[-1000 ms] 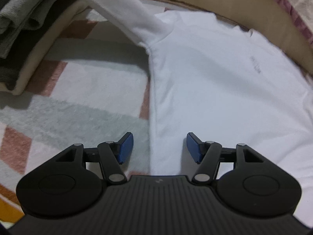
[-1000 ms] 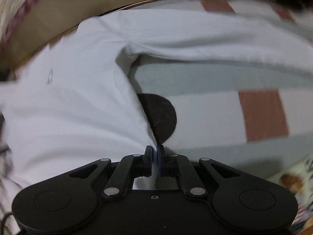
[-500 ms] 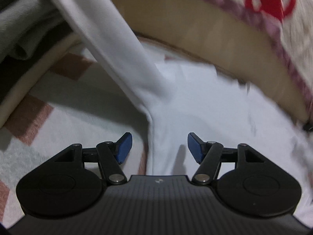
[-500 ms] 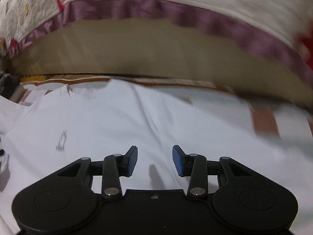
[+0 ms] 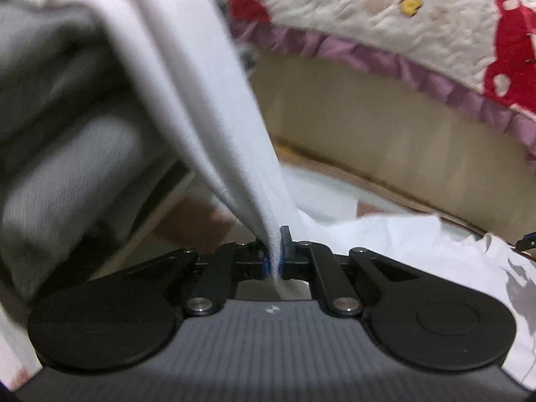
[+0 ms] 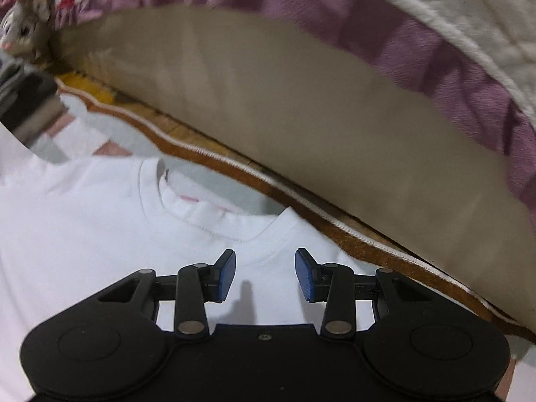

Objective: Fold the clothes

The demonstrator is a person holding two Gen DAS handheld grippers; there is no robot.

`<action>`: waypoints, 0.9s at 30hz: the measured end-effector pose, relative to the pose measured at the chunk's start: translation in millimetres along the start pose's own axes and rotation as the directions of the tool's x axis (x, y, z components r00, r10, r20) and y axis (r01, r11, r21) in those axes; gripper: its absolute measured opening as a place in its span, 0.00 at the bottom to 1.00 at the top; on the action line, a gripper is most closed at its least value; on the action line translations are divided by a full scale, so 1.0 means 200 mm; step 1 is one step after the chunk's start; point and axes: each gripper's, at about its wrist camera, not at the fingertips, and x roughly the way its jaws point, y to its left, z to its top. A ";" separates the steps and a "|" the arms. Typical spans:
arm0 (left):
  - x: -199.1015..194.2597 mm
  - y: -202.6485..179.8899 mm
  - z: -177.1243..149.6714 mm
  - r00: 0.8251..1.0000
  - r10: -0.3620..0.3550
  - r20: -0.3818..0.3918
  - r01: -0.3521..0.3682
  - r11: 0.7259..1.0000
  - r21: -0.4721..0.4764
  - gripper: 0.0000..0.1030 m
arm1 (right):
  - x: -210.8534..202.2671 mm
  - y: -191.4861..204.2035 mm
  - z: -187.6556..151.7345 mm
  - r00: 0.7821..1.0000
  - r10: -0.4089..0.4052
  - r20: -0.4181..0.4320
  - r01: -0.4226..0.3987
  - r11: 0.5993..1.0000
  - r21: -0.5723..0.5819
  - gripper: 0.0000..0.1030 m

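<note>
While the left gripper (image 5: 274, 261) clamps a white shirt's (image 6: 83, 234) sleeve (image 5: 207, 117), stretched up-left, the right gripper (image 6: 265, 276) hovers, jaws apart, above its collar (image 6: 214, 217), which points toward the bed frame (image 6: 268, 100).

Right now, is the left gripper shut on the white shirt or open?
Shut on it. The left gripper has its blue pads pinched together on a fold of the white shirt, which rises taut from the jaws.
</note>
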 end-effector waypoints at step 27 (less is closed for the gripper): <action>0.03 -0.25 0.18 0.926 -0.351 -0.140 0.375 0.897 0.232 0.56 | 0.24 -0.15 -0.02 1.000 -0.010 -0.023 0.010 1.000 0.005 0.67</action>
